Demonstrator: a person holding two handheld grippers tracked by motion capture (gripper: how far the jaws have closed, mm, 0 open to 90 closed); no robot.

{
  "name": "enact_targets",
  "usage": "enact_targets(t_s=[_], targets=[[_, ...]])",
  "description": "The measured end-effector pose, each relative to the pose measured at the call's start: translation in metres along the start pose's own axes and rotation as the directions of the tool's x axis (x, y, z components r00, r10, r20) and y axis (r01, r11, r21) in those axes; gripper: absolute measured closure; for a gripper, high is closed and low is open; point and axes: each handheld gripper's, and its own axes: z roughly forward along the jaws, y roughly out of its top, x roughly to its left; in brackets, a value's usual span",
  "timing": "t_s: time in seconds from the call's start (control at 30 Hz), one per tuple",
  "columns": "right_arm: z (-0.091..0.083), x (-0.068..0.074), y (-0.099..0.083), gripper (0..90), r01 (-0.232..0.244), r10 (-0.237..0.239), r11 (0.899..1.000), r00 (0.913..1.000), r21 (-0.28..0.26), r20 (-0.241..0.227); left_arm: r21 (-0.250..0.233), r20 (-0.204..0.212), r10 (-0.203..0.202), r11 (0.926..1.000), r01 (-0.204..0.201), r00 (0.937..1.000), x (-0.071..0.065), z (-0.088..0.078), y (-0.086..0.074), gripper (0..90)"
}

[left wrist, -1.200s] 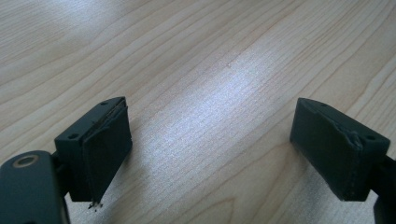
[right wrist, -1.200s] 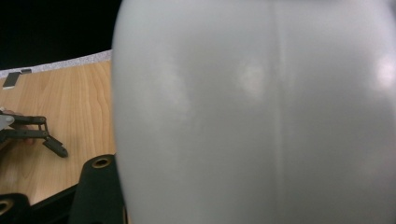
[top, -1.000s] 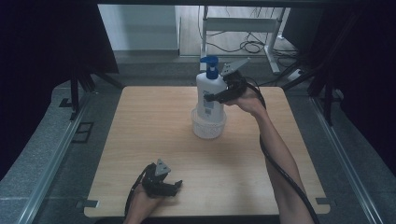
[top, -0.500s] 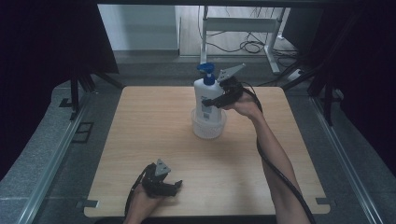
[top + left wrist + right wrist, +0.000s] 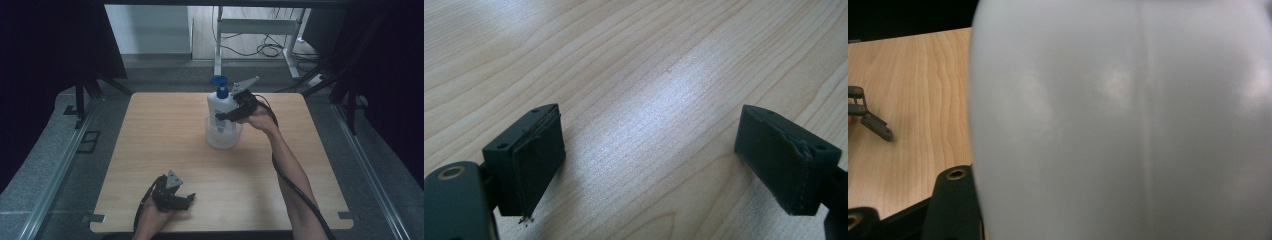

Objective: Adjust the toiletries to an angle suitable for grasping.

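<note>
A white pump bottle with a blue pump head stands upright, its base inside a clear plastic tub at the table's far middle. My right gripper is shut on the bottle's body from the right side. In the right gripper view the bottle's white wall is pressed up close, with one black finger beside it at the lower left. My left gripper rests low at the front of the table, open, with bare wood between its pads.
The wooden table has bare room on both sides of the tub. Dark curtains and metal rails flank it. A white frame and cables lie on the floor beyond the far edge.
The right gripper has lowered the bottle and shifted it slightly left, so its base now sits in the clear tub. The left gripper has stayed put.
</note>
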Motion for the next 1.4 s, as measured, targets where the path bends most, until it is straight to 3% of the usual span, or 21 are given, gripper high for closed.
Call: enact_targets(t_s=[0.4, 0.53, 1.0, 1.4], targets=[[0.011, 0.0, -0.02, 37.1, -0.023, 0.023, 1.0, 0.9997, -0.002, 0.007, -0.001, 0.001, -0.001, 1.0, 0.001, 1.0, 0.0, 0.0, 0.0, 12.1], [0.012, -0.001, -0.025, 36.9, -0.04, 0.04, 0.999, 0.9991, -0.026, 0.011, -0.002, 0.001, -0.002, 1.0, 0.002, 1.0, 0.0, 0.0, 0.0, 12.1], [0.01, 0.002, -0.028, 35.1, -0.051, 0.052, 0.998, 0.9985, -0.039, 0.015, 0.001, 0.001, -0.001, 1.0, 0.001, 1.0, 0.0, 0.0, 0.0, 12.1], [0.0, 0.006, -0.022, 13.5, -0.053, 0.057, 0.995, 0.997, -0.08, 0.052, 0.002, 0.001, 0.001, 1.0, -0.001, 1.0, 0.0, 0.0, 0.0, 12.1]])
